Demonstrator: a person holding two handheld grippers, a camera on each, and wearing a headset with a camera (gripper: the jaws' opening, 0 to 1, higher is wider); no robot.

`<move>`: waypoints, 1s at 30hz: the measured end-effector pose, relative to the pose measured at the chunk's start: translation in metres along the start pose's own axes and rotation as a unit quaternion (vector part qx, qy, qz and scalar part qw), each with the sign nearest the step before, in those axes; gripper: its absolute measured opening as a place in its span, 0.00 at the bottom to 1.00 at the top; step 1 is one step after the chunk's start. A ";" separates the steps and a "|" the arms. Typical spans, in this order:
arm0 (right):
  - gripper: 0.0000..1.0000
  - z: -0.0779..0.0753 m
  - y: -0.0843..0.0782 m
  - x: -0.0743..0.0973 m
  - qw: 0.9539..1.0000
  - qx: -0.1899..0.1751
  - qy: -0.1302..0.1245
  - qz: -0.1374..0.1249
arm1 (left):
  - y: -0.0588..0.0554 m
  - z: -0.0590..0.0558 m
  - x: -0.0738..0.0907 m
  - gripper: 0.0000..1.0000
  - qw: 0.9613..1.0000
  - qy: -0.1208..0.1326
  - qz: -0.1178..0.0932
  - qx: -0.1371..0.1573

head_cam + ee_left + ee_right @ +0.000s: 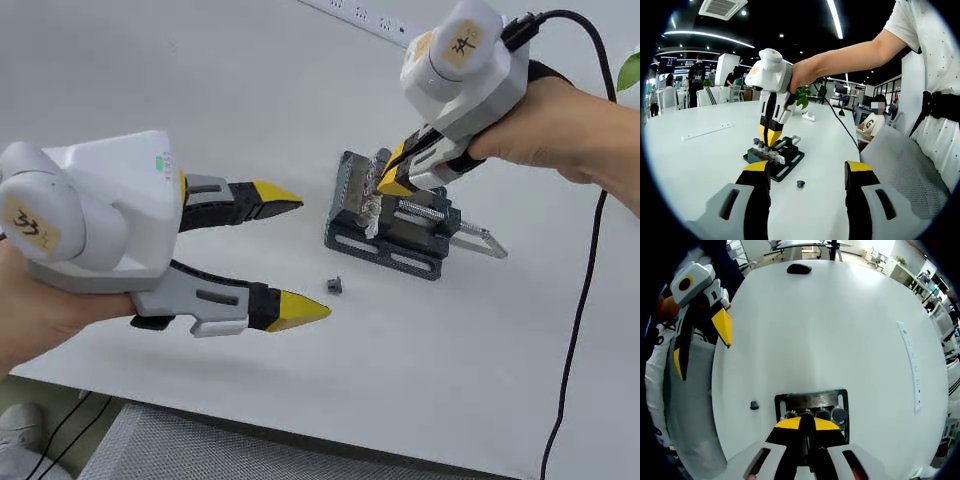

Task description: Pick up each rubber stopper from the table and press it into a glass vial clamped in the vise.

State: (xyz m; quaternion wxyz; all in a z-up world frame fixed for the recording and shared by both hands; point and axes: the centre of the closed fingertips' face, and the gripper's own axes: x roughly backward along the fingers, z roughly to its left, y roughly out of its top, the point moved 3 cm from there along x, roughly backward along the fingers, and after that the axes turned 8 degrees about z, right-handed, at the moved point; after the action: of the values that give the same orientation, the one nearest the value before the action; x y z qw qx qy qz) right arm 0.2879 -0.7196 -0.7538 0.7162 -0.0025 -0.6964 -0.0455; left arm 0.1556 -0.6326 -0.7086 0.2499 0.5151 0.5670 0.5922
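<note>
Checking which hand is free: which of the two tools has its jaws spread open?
The left tool, jaws wide apart and empty, back from the vise; the right tool is closed, tips down over it.

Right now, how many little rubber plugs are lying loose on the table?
1. The plug lies on the table beside the vise, ahead of the left gripper. Another may be hidden under the right gripper, whose tips sit over the vise.
</note>
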 end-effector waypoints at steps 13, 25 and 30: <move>0.03 -0.005 -0.001 -0.001 1.000 0.006 0.008 0.017 | 0.001 0.001 -0.002 0.58 1.000 -0.002 -0.004 0.003; 0.03 -0.003 0.001 -0.002 1.000 0.009 0.007 0.026 | 0.002 0.004 -0.004 0.57 1.000 -0.004 -0.004 0.002; 0.02 -0.004 0.001 -0.003 0.999 0.015 0.009 0.028 | 0.001 0.004 -0.004 0.57 1.000 -0.003 -0.005 0.004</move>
State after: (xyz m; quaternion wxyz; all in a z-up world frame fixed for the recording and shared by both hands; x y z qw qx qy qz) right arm 0.2917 -0.7184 -0.7569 0.7232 -0.0108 -0.6904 -0.0144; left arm 0.1604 -0.6346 -0.7096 0.2524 0.5155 0.5710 0.5869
